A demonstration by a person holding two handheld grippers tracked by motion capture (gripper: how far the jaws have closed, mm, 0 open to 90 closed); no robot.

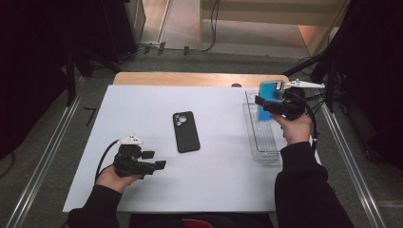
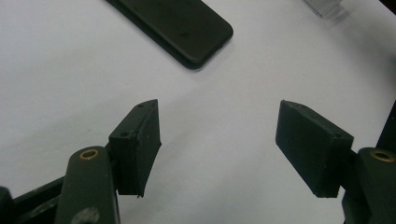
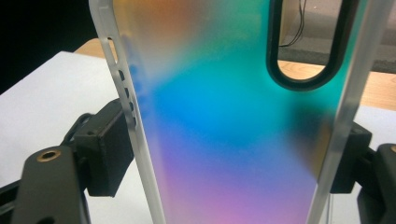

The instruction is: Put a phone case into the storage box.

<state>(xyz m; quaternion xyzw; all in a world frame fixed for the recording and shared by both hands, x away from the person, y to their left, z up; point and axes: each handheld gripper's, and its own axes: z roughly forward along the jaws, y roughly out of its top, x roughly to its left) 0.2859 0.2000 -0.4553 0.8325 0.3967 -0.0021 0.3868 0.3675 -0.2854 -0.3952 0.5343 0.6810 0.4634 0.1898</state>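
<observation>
At the near left of the table (image 1: 142,102), the left gripper (image 1: 157,160) is hovering with its jaws standing well apart and holding nothing. Past it, mid-table, the black phone (image 1: 185,131) is lying face down. Farther right, the right gripper (image 1: 264,103) is clamping an iridescent phone case (image 1: 269,97) by its side rails, upright above the clear tray (image 1: 263,151). That edge pinch is probably squeezing smooth plastic, so the case risks twisting loose and dropping.
</observation>
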